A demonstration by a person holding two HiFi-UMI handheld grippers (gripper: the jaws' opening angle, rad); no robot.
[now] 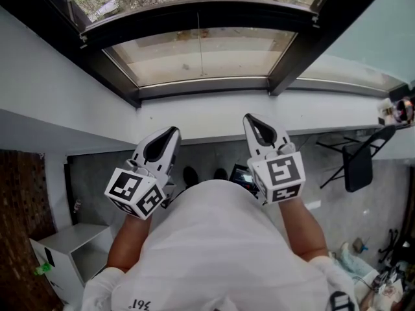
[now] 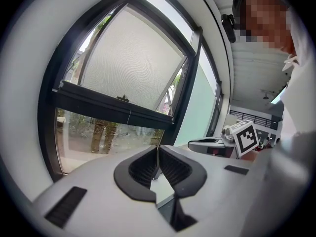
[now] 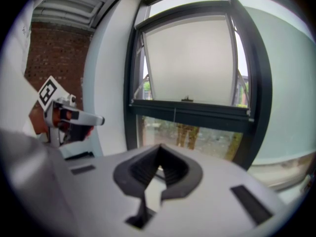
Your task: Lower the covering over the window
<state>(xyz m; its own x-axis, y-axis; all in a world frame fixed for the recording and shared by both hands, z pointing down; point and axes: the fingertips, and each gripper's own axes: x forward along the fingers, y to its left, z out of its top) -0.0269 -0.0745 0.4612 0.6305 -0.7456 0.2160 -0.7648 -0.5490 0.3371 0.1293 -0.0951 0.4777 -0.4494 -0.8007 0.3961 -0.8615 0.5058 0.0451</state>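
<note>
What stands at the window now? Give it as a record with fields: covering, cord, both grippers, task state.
covering: pale grey fabric roller blind, down over the upper part of the dark-framed window
bottom edge: dark bar, with bare glass below it
cord: thin pale pull cord, hanging from the bar
left gripper: jaws together on the cord
right gripper: jaws together, nothing between them
task state: blind partly lowered, lower pane uncovered
</note>
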